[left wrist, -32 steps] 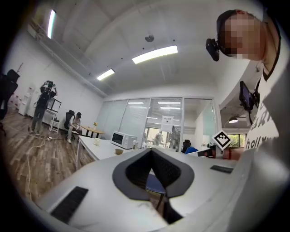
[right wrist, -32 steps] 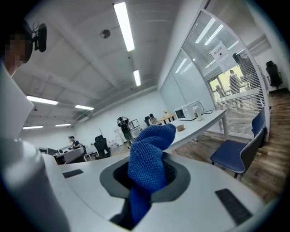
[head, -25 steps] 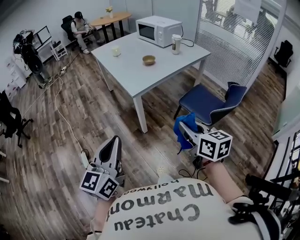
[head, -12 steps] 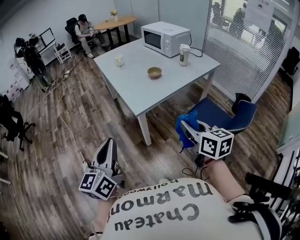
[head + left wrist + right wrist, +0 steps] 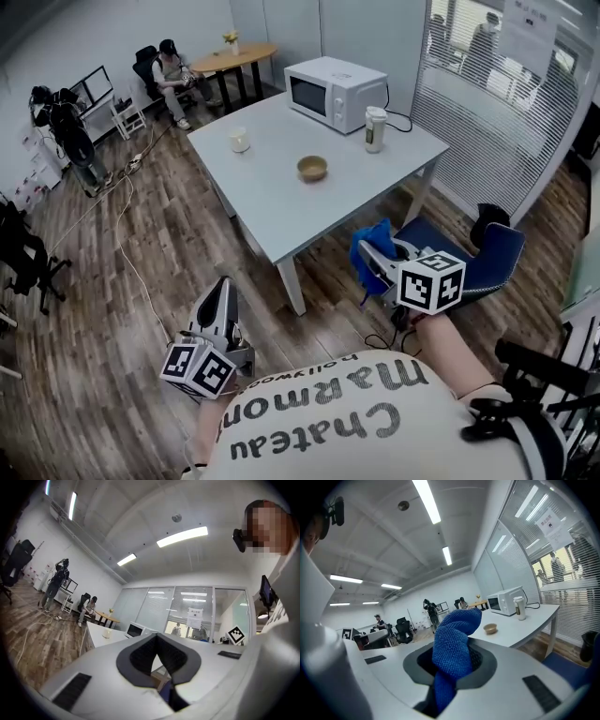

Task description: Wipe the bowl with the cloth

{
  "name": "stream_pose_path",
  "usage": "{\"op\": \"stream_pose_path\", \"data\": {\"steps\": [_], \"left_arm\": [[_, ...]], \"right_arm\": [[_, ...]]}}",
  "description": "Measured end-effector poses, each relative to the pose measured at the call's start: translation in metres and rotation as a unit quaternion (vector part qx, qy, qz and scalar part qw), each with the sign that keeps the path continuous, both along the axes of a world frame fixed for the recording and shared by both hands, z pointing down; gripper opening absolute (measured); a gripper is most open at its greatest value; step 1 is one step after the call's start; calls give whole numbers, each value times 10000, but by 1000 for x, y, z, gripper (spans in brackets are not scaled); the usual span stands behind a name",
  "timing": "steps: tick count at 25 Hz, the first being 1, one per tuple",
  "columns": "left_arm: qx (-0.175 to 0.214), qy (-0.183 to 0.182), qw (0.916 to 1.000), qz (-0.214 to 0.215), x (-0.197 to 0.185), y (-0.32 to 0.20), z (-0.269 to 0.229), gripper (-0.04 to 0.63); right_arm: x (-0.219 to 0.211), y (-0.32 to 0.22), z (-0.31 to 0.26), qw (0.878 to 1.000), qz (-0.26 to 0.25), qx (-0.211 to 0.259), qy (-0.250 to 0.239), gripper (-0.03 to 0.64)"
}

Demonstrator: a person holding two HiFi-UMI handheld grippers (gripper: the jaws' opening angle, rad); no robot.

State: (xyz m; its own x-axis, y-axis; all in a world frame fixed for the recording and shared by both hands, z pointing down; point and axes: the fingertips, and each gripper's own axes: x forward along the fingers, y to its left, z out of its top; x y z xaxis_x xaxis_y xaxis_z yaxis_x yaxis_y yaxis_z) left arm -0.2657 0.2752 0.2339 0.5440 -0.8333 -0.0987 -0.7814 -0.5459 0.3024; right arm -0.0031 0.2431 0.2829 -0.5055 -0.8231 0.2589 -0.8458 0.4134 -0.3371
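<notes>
A small tan bowl (image 5: 312, 169) (image 5: 490, 628) sits near the middle of the white table (image 5: 281, 202), well ahead of me. My right gripper (image 5: 367, 261) (image 5: 454, 663) is shut on a blue cloth (image 5: 373, 246) (image 5: 453, 653), whose bunched end sticks up from the jaws. It is held in the air off the table's near right corner, above a blue chair. My left gripper (image 5: 223, 295) (image 5: 164, 665) is shut with nothing in it, low over the wooden floor, short of the table's front edge.
On the table stand a white microwave (image 5: 336, 92), a lidded cup (image 5: 376, 128) and a small pale cup (image 5: 240, 141). A blue chair (image 5: 478, 253) is by the table's right corner. A cable (image 5: 122, 253) runs over the floor. A person (image 5: 173, 70) sits by a round table at the back.
The table and bowl have drawn closer and lower in the head view as I walk toward them. Both grippers keep their hold and stay in about the same place.
</notes>
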Motion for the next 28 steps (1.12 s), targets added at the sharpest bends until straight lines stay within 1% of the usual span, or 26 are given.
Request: {"op": "stream_pose_path", "data": {"steps": [2,4,9,13,21,24,28], "left_arm": [[-14,71,10000,6,6,-12,4,-12],[-34,66,10000,36,11,-21,8,-12],[-40,-161,9996,232,25,-33,11,-12],[-43,-306,9991,287,32,-42,11,-12],[-125,-409,9985,349,40,-69,13,-12],[-161,-355,9984,397,42,-90,16,-12],[-254,-365,9973,587,50,-127,20,-12]], "right_arm": [[5,-12,3,10000,-22,-30,73,52],[8,-22,6,9999,-25,-50,103,52],[11,-38,5,9999,-46,-52,110,52],[10,-44,10,9998,-113,-142,72,52],[14,-64,20,9995,-89,-292,-48,52],[11,-80,22,9987,-114,-375,-312,52],[14,-109,21,9935,-16,-561,-994,52]]}}
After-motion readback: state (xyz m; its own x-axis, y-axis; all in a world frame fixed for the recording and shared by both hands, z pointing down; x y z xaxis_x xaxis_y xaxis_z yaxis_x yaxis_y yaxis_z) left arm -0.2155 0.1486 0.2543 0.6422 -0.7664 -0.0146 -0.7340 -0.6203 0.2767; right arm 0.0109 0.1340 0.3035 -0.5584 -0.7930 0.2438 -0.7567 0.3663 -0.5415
